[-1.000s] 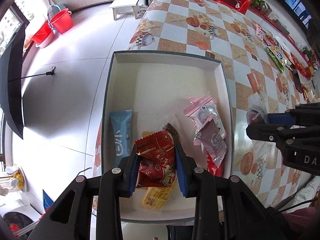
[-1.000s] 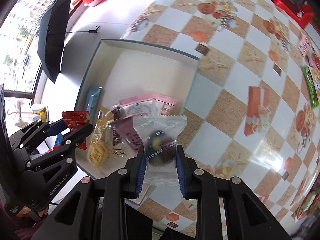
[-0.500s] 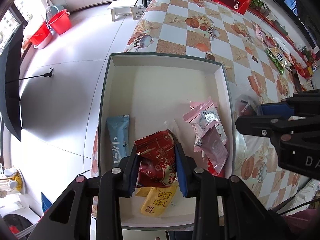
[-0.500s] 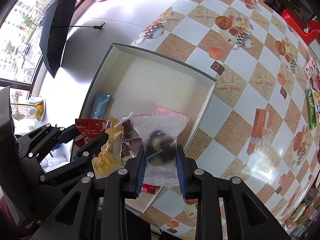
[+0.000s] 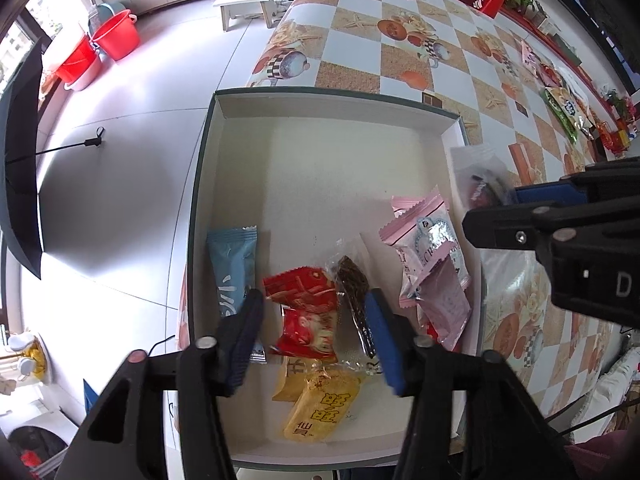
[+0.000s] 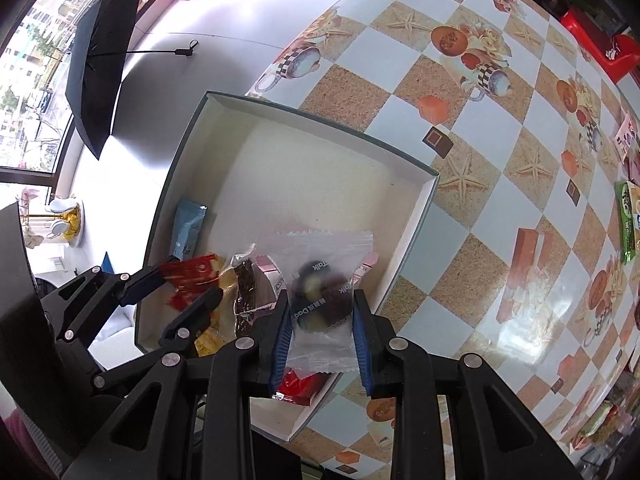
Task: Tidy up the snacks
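A shallow rectangular cardboard box with a white inside and dark green rim (image 5: 320,98) is seen at the edge of a table covered with a checked orange-and-white oilcloth printed with cups and starfish (image 5: 404,56). The left gripper (image 5: 316,334) is held over the near part of the box with its blue-padded jaws spread apart; a crinkled red snack packet (image 5: 306,312) lies between them, touched by neither pad, on top of a yellow packet with red characters (image 5: 320,410). A clear wrapper with a dark brown bar inside (image 5: 354,296) rests against the red packet on its right. A light blue packet (image 5: 234,268) lies flat by the left wall of the box, and a pink packet with a silvery window (image 5: 430,248) lies by the right wall, overlapping a mauve packet (image 5: 444,304). The right gripper (image 6: 322,334) is clenched on a transparent wrapper holding a dark round sweet (image 6: 322,292), which is held above the right side of the box, over the pink packets. More snack packets are scattered at the far end of the table (image 5: 564,108). An opened black umbrella (image 6: 102,56) lies on the pale floor, with red buckets (image 5: 96,48) beyond it.
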A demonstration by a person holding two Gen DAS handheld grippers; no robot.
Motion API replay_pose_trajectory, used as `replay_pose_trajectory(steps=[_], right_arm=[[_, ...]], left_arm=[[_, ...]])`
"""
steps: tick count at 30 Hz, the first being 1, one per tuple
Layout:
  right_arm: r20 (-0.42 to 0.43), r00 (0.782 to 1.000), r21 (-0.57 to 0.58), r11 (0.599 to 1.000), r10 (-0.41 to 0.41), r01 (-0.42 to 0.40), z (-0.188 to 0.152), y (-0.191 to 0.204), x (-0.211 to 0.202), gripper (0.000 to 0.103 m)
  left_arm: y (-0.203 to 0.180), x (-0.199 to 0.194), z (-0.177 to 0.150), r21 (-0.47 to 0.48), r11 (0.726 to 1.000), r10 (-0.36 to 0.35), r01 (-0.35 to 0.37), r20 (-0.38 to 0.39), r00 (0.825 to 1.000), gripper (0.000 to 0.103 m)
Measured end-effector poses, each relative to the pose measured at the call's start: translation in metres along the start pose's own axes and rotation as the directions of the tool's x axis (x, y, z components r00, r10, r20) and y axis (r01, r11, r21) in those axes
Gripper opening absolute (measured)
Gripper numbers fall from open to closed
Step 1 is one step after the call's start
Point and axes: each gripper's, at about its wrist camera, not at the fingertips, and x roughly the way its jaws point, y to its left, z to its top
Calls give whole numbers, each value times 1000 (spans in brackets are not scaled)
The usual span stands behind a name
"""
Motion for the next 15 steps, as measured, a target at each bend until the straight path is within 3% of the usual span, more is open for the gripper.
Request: replay_pose_trajectory(steps=[1,3,8,11,13,15], right_arm=[[-13,1000,3,1000,4,-4,0,0,2,38],[-12,1000,6,1000,-1,2,-2,0,1,90],[-1,1000,2,1000,-14,14,-9,0,-5,93],[3,1000,9,1000,-21,21,-15,-1,-11,93],[9,1000,14,1000,-26,26,-20,-2,-16,103],[28,1000,27,1000,-7,7,-26,-4,-22,103]], left_arm=[[0,-2,-1,1,1000,-2,2,9,1000,78],[-2,-7,-4,16,1000,-8,8,27,1000,79],[-9,-8,-7,56,998,-40,41,-22,999,81],[-12,-19,-11,72,997,-11,10,22,1000,81],[-13,-30,-13,77,997,8,-12,62,998,82],[-13,-38,-15,84,996,21,-27,75,997,92]])
